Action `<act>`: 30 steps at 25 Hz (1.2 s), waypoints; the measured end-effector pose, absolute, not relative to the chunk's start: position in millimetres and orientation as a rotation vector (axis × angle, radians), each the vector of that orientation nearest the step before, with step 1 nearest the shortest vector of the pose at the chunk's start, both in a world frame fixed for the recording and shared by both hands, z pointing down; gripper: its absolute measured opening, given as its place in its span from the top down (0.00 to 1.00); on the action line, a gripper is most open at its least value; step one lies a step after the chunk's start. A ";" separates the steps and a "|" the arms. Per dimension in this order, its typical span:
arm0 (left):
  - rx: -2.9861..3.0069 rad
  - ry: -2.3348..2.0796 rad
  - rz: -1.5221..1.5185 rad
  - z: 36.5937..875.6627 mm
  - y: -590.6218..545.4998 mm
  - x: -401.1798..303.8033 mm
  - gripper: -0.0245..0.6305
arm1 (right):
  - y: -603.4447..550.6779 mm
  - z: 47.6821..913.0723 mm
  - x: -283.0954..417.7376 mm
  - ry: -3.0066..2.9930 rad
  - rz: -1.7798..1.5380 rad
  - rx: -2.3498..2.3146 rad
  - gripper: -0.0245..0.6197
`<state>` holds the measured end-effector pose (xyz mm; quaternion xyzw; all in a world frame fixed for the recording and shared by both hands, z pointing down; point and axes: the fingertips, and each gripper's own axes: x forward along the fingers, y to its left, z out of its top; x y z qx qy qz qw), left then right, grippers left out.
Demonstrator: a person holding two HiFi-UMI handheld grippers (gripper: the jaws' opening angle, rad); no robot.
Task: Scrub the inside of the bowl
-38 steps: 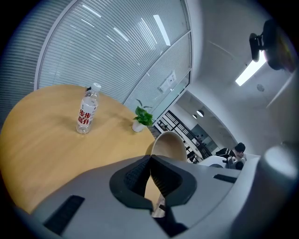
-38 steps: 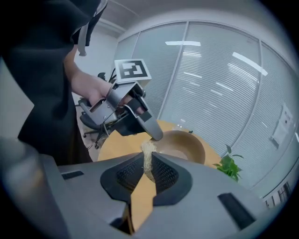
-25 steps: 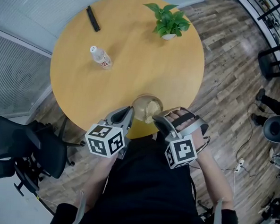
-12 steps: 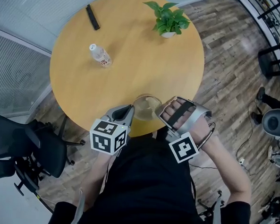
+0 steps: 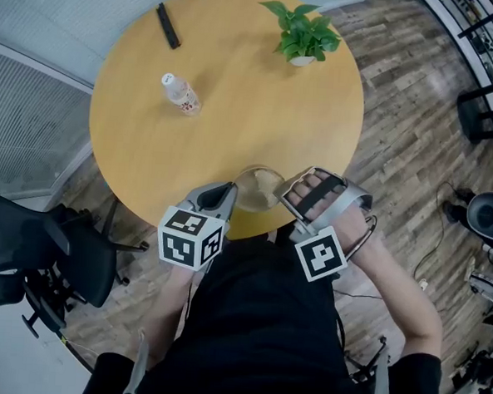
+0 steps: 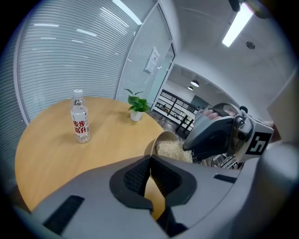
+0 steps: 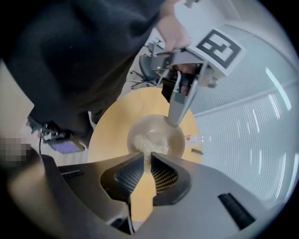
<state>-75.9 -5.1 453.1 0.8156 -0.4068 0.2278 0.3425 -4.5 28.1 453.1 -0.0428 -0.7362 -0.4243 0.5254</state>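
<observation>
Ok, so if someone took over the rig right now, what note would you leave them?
Left tool: shut on the rim of the bowl, at the near edge of the table.
Right tool: shut on the scrub pad, pad inside the bowl.
Done: both grips made, pad in the bowl.
To do: work the pad round the inside; how clean it is can't be judged.

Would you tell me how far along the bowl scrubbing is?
Done: the left tongs grip the bowl at its rim and the right tongs are clamped on the fibrous scrubber. In hand: the scrubber is inside the bowl, against its wall. Left: I can't tell how much is scrubbed; the scrubber must come out and the bowl be released.
</observation>
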 end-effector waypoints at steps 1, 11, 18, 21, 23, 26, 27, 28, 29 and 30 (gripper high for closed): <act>2.110 -1.068 0.558 452.3 -7.5 -78.7 0.94 | 25.5 452.7 -5.8 -1.803 -0.942 -0.052 0.88; 2.092 -1.125 0.418 443.6 -18.9 -85.7 0.94 | 10.0 453.7 -19.2 -2.179 0.123 0.534 0.88; 2.163 -1.140 0.471 438.1 -17.3 -76.3 0.94 | 1.6 439.0 -31.9 -2.318 0.561 0.676 0.88; 2.187 -1.168 0.509 438.0 -18.5 -76.4 0.94 | 2.5 439.0 -35.4 -2.324 0.563 0.682 0.88; 2.207 -1.188 0.533 438.3 -18.5 -77.8 0.94 | 0.9 438.8 -35.6 -2.358 0.669 0.716 0.88; 2.245 -1.228 0.575 437.2 -18.2 -78.8 0.94 | -0.6 434.9 -38.3 -2.411 0.999 0.757 0.88; 2.257 -1.245 0.588 436.3 -18.3 -79.3 0.94 | 0.1 434.1 -39.6 -2.417 1.105 0.761 0.88; 2.266 -1.260 0.597 435.3 -18.2 -79.5 0.94 | 1.1 433.4 -40.7 -2.420 1.205 0.766 0.88; 2.271 -1.272 0.605 434.7 -18.0 -79.6 0.94 | 1.6 432.5 -41.1 -2.420 1.302 0.777 0.88; 2.274 -1.282 0.613 434.6 -17.5 -79.7 0.94 | 1.2 431.6 -40.7 -2.419 1.400 0.794 0.88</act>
